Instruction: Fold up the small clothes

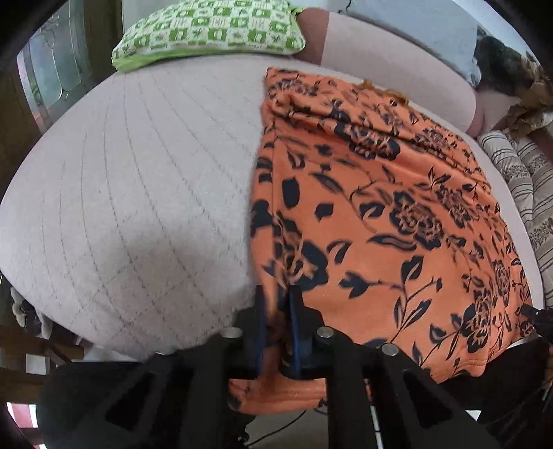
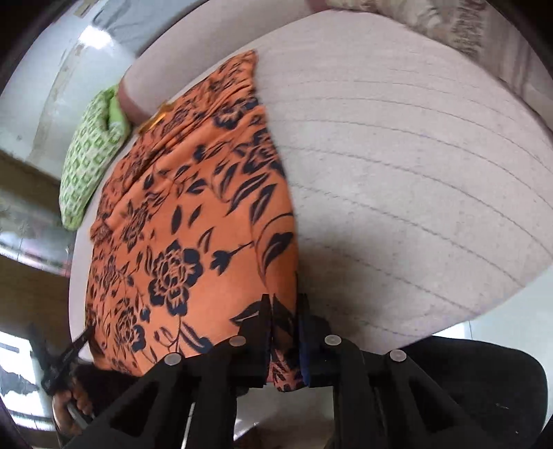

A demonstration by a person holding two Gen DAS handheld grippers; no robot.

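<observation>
An orange garment with a dark floral print (image 1: 380, 214) lies spread on a pale quilted bed (image 1: 138, 193). My left gripper (image 1: 276, 293) is shut on the garment's near left corner, with cloth between its blue pads. In the right wrist view the same garment (image 2: 179, 241) fills the left half over the bed (image 2: 397, 172). My right gripper (image 2: 283, 304) is shut on its near right corner, and cloth hangs down between the fingers. The left gripper and the hand holding it show at the lower left of the right wrist view (image 2: 65, 359).
A green and white patterned pillow (image 1: 211, 31) lies at the head of the bed, also seen in the right wrist view (image 2: 93, 155). Striped bedding (image 1: 518, 179) and a dark bundle (image 1: 504, 69) lie at the far right. The bed's near edge drops to the floor.
</observation>
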